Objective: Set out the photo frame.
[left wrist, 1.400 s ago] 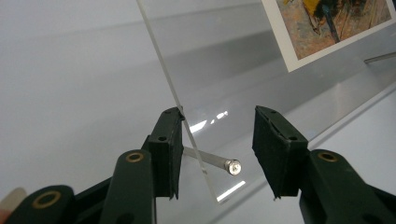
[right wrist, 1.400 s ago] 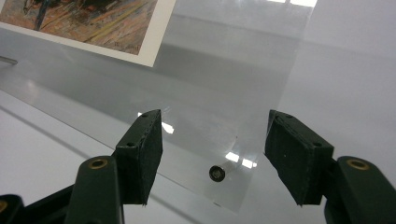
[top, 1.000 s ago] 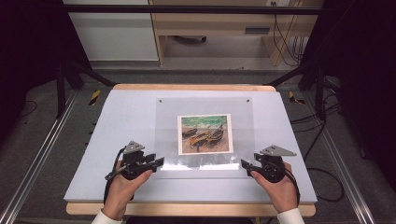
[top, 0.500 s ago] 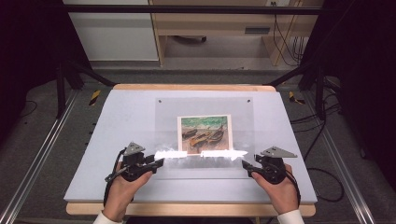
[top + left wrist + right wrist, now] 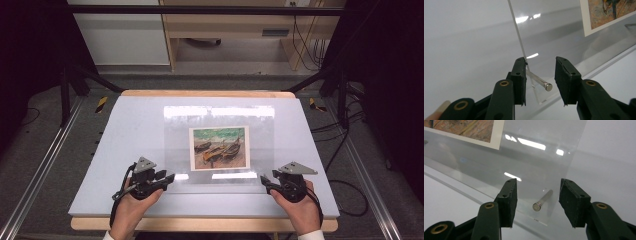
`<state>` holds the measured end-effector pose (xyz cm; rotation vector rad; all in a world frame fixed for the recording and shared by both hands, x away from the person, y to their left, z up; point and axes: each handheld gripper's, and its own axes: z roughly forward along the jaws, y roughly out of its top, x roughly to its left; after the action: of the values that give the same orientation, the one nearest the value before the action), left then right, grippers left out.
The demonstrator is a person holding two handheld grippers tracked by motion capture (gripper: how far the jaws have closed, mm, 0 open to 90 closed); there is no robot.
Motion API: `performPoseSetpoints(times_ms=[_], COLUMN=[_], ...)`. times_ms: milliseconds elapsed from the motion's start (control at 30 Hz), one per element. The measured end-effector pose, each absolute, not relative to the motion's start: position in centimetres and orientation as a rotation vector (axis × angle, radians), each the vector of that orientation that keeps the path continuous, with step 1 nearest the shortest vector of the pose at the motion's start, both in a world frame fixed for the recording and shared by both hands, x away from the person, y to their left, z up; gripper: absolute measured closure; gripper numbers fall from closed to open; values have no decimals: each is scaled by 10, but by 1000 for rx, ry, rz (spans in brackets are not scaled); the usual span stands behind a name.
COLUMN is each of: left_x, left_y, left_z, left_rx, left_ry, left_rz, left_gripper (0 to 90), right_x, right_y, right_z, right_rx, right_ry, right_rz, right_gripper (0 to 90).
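Clear acrylic sheet (image 5: 220, 145) with its boat picture (image 5: 219, 147) lies mid-table; your left gripper (image 5: 169, 178) at 7 o'clock and right gripper (image 5: 264, 181) at 5 o'clock have just been closing, jaws apart around its near corner pins (image 5: 539, 82), not yet gripping.

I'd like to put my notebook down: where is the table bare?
Bare: the table left of the clear frame, the strip to its right, and the band behind it. Crowded: the near edge, where the left gripper and right gripper flank the frame's corners.
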<state>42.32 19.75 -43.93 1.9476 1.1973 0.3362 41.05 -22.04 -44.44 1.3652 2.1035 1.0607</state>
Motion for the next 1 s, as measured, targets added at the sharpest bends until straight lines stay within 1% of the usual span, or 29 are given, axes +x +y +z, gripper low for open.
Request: performPoseSetpoints(times_ms=[400, 667, 1000], left_x=[419, 418, 417], left_y=[200, 200, 203], left_z=[-444, -445, -446], left_rx=[1923, 1925, 1922], left_ry=[1201, 1194, 1186], left_rz=[321, 329, 307], left_gripper=[639, 641, 664], right_x=[407, 405, 404], right_y=[-223, -223, -223], right_z=[-447, -448, -448], right_rx=[1367, 1369, 1388], right_ry=[2106, 2105, 2105], right_rz=[1066, 1065, 1058], right_gripper=[539, 544, 562])
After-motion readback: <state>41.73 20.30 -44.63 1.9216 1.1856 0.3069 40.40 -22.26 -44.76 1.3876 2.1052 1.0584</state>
